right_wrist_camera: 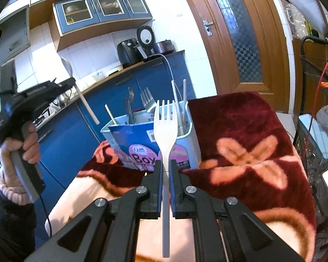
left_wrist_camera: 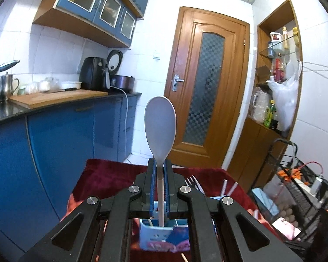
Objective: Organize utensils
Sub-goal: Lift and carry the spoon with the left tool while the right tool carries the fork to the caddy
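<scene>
My left gripper (left_wrist_camera: 159, 163) is shut on the neck of a pale grey spoon (left_wrist_camera: 160, 124), bowl pointing up, handle hanging down over the utensil box (left_wrist_camera: 164, 238). In the right wrist view a hand (right_wrist_camera: 28, 146) holds that left gripper (right_wrist_camera: 68, 83) up at the left of the box, the spoon (right_wrist_camera: 87, 107) slanting through it. My right gripper (right_wrist_camera: 166, 163) is shut on a white plastic fork (right_wrist_camera: 166, 128), tines forward, just in front of the blue-and-pink box (right_wrist_camera: 140, 139). In the box stand a metal fork (right_wrist_camera: 147, 97), white straws (right_wrist_camera: 184, 93) and other utensils.
The box sits on a table under a dark red flowered blanket (right_wrist_camera: 247, 135). Blue cabinets and a counter with an air fryer (left_wrist_camera: 93, 76) run along the left. A wooden door (left_wrist_camera: 207, 87) is behind. A wire rack (left_wrist_camera: 299, 181) and a phone (left_wrist_camera: 286, 229) are at the right.
</scene>
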